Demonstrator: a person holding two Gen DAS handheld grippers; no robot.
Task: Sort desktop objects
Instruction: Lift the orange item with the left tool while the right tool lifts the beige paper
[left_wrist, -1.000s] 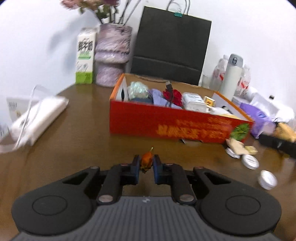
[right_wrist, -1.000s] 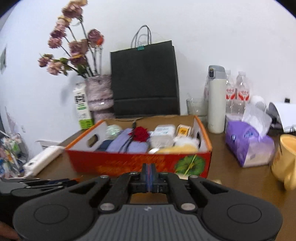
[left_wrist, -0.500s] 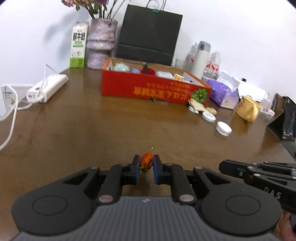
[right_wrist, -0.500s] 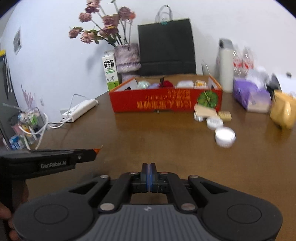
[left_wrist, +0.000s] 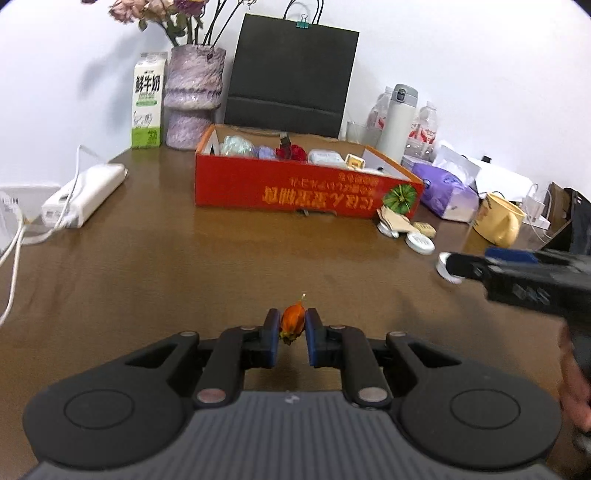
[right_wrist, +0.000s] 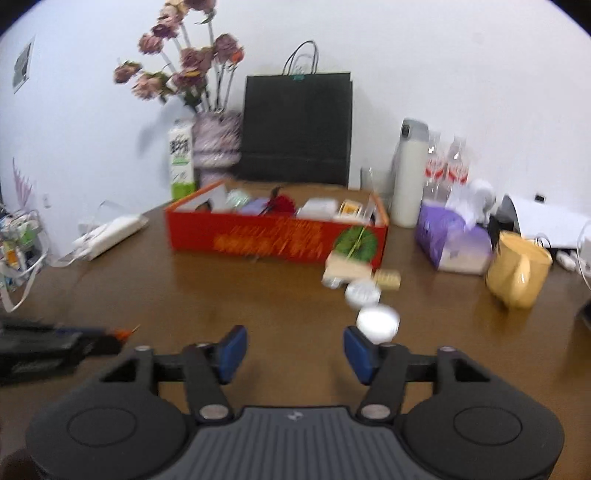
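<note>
Right wrist view: my right gripper (right_wrist: 291, 349), pressed shut half a second ago, has just been opening; its blue pads now stand apart with only bare brown tabletop (right_wrist: 258, 295) between them, and a round white lid (right_wrist: 378, 320) lies just beyond its right pad. My left gripper (left_wrist: 291, 338) still pinches the small glossy orange bud (left_wrist: 293, 322) above the wood, well short of the red cardboard box (left_wrist: 306, 190).
</note>
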